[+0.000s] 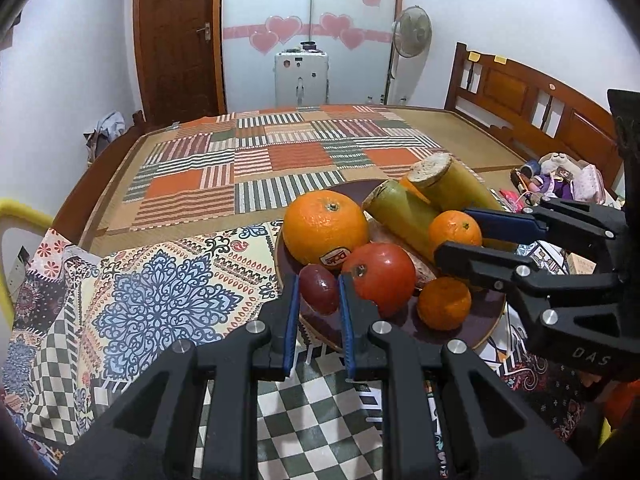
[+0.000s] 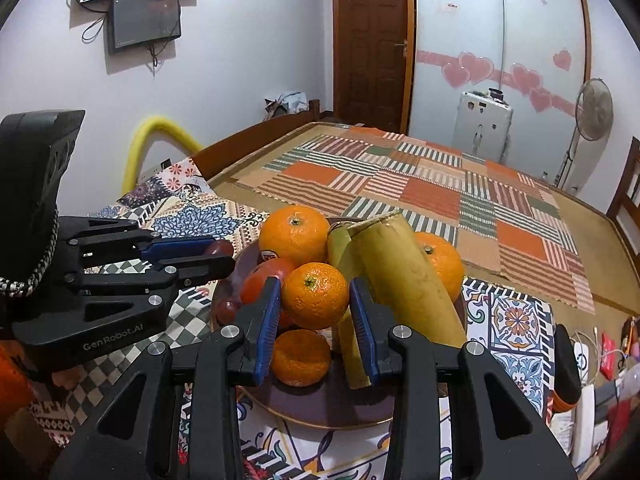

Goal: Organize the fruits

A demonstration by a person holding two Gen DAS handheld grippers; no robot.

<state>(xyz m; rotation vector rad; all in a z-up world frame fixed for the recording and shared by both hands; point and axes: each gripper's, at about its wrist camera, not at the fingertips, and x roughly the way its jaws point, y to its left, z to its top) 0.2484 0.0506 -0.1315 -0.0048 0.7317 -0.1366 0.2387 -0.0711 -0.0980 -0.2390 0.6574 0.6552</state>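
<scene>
A dark plate (image 1: pixel 478 314) (image 2: pixel 320 406) of fruit stands on a patterned cloth. My left gripper (image 1: pixel 319 284) (image 2: pixel 224 254) is shut on a small dark red fruit (image 1: pixel 318 300) (image 2: pixel 219 247) at the plate's left rim. My right gripper (image 2: pixel 314 284) (image 1: pixel 454 231) is shut on a small mandarin (image 2: pixel 315 295) (image 1: pixel 456 230) over the plate's middle. On the plate lie a large stickered orange (image 1: pixel 326 228) (image 2: pixel 294 234), a red tomato (image 1: pixel 384 276), two yellow-green cane pieces (image 2: pixel 404 276) (image 1: pixel 452 184), another mandarin (image 1: pixel 444 303) (image 2: pixel 300 356) and a second dark red fruit (image 2: pixel 226 310).
The patterned cloth (image 1: pixel 168 292) lies over the near edge of a bed with a patchwork mat (image 1: pixel 256 164). A wooden headboard (image 1: pixel 532 96) runs along the right, with toys and clutter (image 1: pixel 560 176) below it. A yellow padded tube (image 2: pixel 160 136) curves at the left.
</scene>
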